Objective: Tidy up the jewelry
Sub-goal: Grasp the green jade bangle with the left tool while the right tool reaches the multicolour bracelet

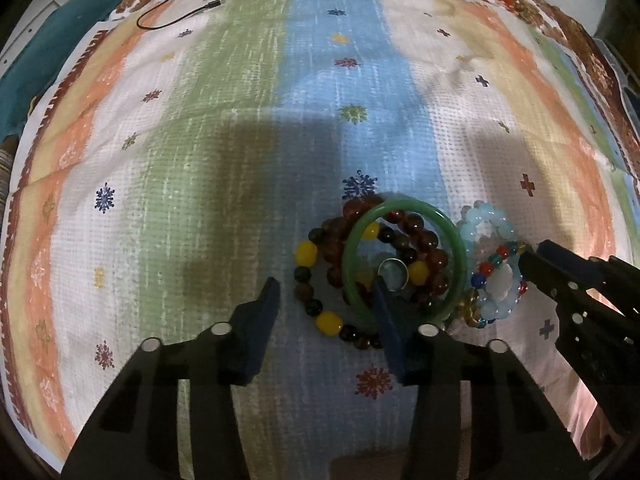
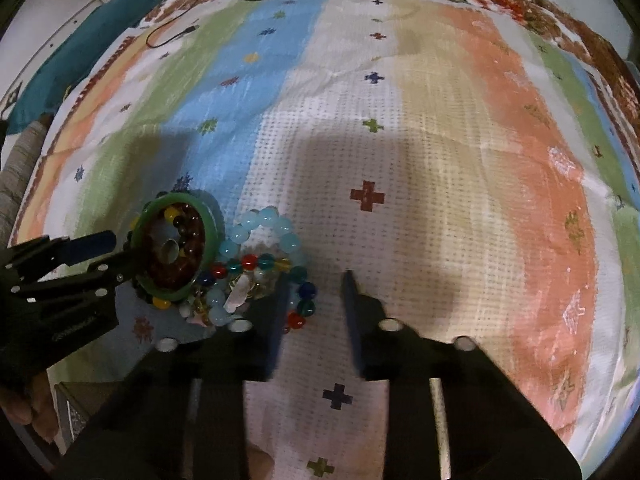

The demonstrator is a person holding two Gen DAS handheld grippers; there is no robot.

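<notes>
Jewelry is heaped on a striped patterned cloth [image 1: 248, 128]: a green bangle [image 1: 404, 260] is laid over a dark beaded bracelet [image 1: 320, 280], with pale blue beads [image 1: 492, 220] at its 3 o'clock. Left tongs [image 1: 326, 284] are held released, one finger inside the bangle. Right tongs [image 2: 316, 280] are spread beside the multicolored beads [image 2: 256, 262].

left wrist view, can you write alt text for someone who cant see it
An open left hand-held gripper reaches into a pile of bracelets on a striped cloth, one finger inside a green bangle. The right hand-held gripper touches pale blue beads beside it.
</notes>
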